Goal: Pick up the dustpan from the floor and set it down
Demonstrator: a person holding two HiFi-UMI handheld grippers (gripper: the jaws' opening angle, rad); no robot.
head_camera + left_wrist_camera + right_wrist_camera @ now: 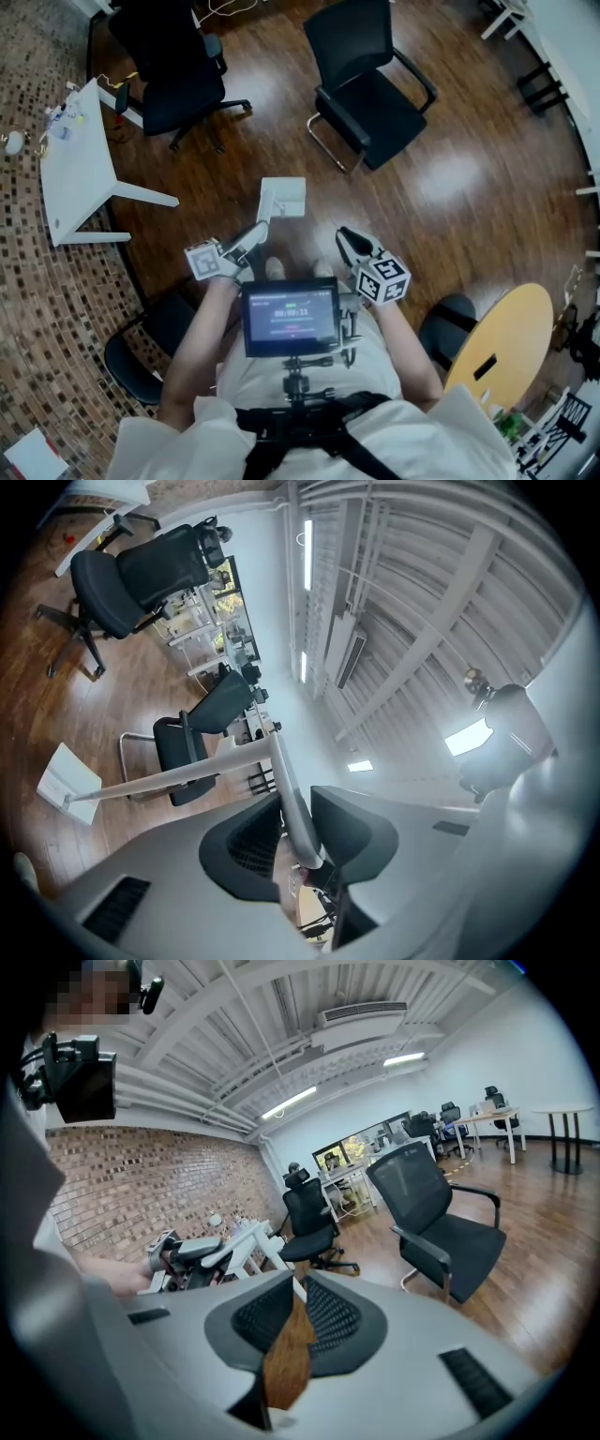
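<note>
You stand on a dark wood plank floor (469,187). Along the left side it changes to a brick-pattern strip (37,281). A white counter (75,178) straddles that seam, with small clutter at its far end, too small to ID. On the wood:
- black swivel chair (178,75) top left, just beside the counter
- black sled-base armchair (370,94) top centre
- round wooden counter (502,347) lower right, dark round seat (450,323) just beside it
- another black chair (150,347) lower left, near the seam
- your shoes (275,269), centre
</note>
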